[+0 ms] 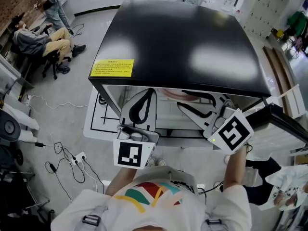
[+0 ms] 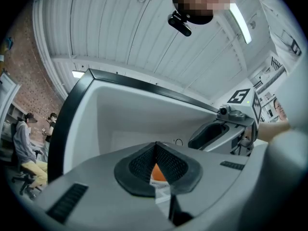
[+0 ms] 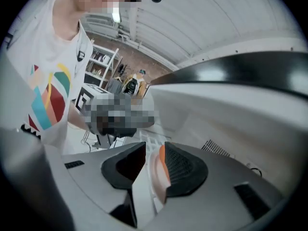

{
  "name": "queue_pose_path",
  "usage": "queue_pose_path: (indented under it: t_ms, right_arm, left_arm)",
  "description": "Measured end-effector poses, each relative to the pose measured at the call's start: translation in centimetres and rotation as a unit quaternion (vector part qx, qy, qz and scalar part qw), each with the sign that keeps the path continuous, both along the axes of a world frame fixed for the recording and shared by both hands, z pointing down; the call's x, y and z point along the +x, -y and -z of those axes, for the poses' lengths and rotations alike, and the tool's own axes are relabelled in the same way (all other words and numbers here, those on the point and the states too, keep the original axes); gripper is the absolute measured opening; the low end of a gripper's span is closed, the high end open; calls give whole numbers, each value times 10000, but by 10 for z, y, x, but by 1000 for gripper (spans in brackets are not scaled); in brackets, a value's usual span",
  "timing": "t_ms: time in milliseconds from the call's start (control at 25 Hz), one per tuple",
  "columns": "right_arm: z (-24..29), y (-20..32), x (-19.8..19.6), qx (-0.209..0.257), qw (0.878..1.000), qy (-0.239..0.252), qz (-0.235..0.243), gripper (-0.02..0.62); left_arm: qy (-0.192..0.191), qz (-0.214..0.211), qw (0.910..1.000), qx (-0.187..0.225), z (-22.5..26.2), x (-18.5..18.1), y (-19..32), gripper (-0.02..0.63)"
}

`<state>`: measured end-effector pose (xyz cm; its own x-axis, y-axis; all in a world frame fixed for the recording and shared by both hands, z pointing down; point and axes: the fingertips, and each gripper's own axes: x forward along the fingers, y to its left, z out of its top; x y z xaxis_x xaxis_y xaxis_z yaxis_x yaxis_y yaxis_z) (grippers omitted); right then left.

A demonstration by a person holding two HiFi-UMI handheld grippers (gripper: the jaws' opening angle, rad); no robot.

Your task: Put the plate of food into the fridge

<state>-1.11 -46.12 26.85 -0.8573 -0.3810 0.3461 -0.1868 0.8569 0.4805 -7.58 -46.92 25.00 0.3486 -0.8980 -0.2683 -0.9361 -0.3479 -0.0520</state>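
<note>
The fridge (image 1: 178, 37) has a glossy black top and a white inside (image 2: 144, 114). Both grippers reach into its open front. Just under the top edge lies the pale plate (image 1: 180, 94), mostly hidden. My left gripper (image 1: 152, 92) has its pads closed on the plate's rim (image 2: 161, 186), with orange food (image 2: 158, 171) showing just behind them. My right gripper (image 1: 195, 101) is at the plate's right side. Its jaws (image 3: 154, 148) stand apart around the pale rim (image 3: 155, 172) and the orange food (image 3: 162, 159), with a gap on the left pad's side.
The fridge door's dark edge (image 1: 284, 121) stands open at the right. A yellow label (image 1: 111, 68) sits on the fridge top. A white board with black lines (image 1: 96, 117) lies at the left. Cables and a power strip (image 1: 77, 159) are on the floor. People sit at the far left (image 1: 43, 40).
</note>
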Motion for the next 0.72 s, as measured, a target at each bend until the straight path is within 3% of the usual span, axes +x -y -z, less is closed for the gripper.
queue_pose_path:
  t_ms: [200, 400, 640, 720]
  right_arm:
    - [20, -8, 5, -58, 9934, 1107, -308, 120]
    - [42, -15, 18, 45, 9730, 2135, -872, 120]
    - [54, -23, 46, 10, 9287, 3316, -1658, 120]
    - [54, -25, 56, -256, 9048, 3878, -1738, 120]
  left_arm:
    - [19, -14, 10000, 65, 9, 2, -6, 6]
    - [85, -95, 9999, 102, 17, 11, -13, 6]
    - [158, -211, 9996, 49, 20, 22, -23, 6]
    - [173, -197, 9996, 42, 20, 24, -25, 6]
